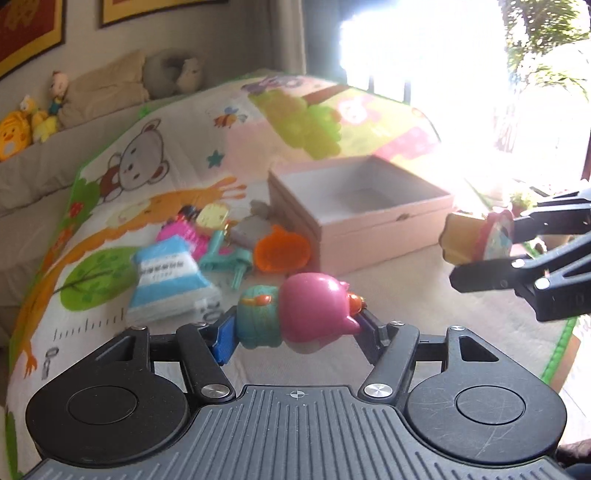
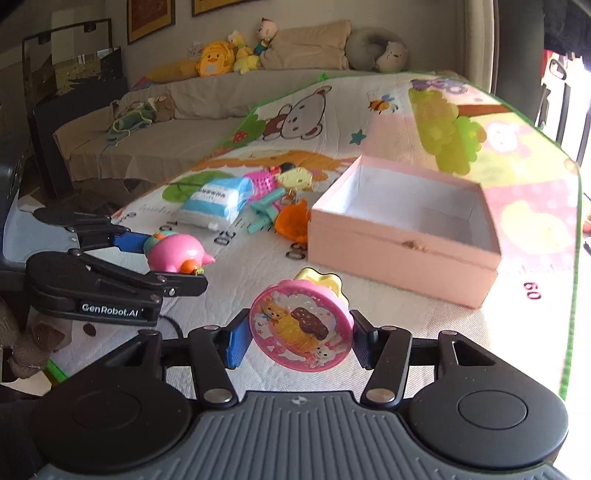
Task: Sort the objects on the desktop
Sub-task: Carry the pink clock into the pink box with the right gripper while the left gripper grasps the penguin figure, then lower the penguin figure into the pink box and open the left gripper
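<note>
Count on the play mat (image 2: 369, 122): one open pink box (image 2: 402, 240), one pink pig figure (image 1: 314, 310), one round pink toy (image 2: 301, 334), one blue-and-white tissue pack (image 2: 218, 203), one orange cup (image 2: 293, 221), one teal clip (image 2: 266, 210).

A: How are the grippers built?
B: Black linkage arms with silver screws are seen on the left gripper (image 1: 295, 328); a blue pad and "GenRobot.AI" lettering are shown.
A: And the right gripper (image 2: 299, 339)?
B: The same, above a ribbed grey base.

Plush toys (image 2: 236, 55) and a beige pillow (image 2: 310, 46) line the sofa (image 2: 166, 140) behind the cartoon play mat (image 2: 332, 110); framed pictures (image 2: 149, 18) hang above.
</note>
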`<state>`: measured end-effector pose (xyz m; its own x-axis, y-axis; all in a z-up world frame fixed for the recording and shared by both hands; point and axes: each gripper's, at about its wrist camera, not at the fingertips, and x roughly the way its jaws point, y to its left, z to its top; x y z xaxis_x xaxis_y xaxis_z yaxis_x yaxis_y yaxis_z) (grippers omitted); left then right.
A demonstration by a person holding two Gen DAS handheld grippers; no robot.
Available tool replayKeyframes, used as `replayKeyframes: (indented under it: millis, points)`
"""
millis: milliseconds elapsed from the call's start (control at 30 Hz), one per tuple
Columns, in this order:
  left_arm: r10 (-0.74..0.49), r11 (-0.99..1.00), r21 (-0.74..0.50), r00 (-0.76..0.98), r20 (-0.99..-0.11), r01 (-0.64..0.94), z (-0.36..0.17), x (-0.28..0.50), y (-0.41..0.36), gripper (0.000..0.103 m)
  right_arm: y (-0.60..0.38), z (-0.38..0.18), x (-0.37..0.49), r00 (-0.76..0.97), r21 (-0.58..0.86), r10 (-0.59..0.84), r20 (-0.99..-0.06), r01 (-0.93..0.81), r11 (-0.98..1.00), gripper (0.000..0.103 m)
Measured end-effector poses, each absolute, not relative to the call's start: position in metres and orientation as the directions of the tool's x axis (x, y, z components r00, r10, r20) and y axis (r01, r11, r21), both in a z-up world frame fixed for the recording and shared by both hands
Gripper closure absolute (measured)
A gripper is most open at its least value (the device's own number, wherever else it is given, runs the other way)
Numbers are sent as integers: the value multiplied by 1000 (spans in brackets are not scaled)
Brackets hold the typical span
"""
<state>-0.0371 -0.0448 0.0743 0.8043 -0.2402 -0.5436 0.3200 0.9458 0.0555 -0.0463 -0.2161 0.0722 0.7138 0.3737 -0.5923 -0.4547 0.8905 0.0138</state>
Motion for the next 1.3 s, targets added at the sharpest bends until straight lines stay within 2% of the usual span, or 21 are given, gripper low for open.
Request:
replayKeyframes:
  millis: [133, 267, 367, 433, 467, 567, 700, 800, 933, 1000, 1100, 1200, 1233, 1267, 1300]
  points:
    - [-327, 910, 93, 838, -437, 404, 107, 3, -82, 34, -254, 126, -18, 815, 6, 316, -486, -359, 933, 48]
    - [-354, 901, 94, 842, -407, 424, 108, 71, -115, 30, -278, 140, 46, 838, 50, 261, -479, -271, 961, 48]
    - [-309, 915, 97, 835, -455, 391, 97, 113, -123, 22, -283, 129, 99, 817, 77, 271, -509, -270, 960, 47]
    - [-270, 932, 89, 837, -475, 351, 91, 115, -110, 14, -283, 117, 126, 810, 71, 245, -532, -246, 967, 31]
    - [-262, 938, 76, 836, -483, 338, 87, 111, -101, 8, -283, 109, 138, 813, 44, 208, -544, -220, 974, 30]
    - [-221, 958, 46, 831, -510, 283, 73, 82, -68, 7, -285, 87, 155, 798, 21, 149, -584, -169, 985, 29]
    - [-141, 983, 17, 815, -563, 181, 46, 51, -26, 7, -286, 56, 167, 744, 84, 144, -652, -118, 989, 27]
    - [-79, 992, 31, 799, -597, 121, 29, 39, -4, 7, -270, 47, 171, 738, 76, 141, -660, -122, 990, 18]
    - [22, 998, 61, 797, -604, 18, 20, 38, 18, 7, -252, 50, 178, 739, 68, 169, -652, -165, 984, 19]
    - [58, 998, 65, 804, -592, -24, 20, 42, 28, 7, -239, 59, 172, 772, 12, 126, -623, -152, 988, 19]
    - [59, 998, 31, 808, -587, -50, 26, 58, 36, 7, -211, 82, 139, 832, -80, 152, -534, -228, 970, 19]
    - [39, 999, 17, 805, -593, -36, 26, 79, 35, 7, -182, 92, 103, 840, -114, 222, -496, -316, 942, 19]
    - [44, 999, 19, 803, -594, -40, 26, 83, 35, 8, -174, 93, 93, 835, -118, 242, -494, -340, 933, 22]
    - [53, 999, 23, 800, -597, -49, 25, 88, 35, 14, -163, 93, 81, 828, -124, 263, -494, -367, 922, 26]
    - [61, 998, 25, 797, -601, -58, 24, 90, 37, 23, -153, 91, 71, 818, -131, 282, -501, -394, 910, 37]
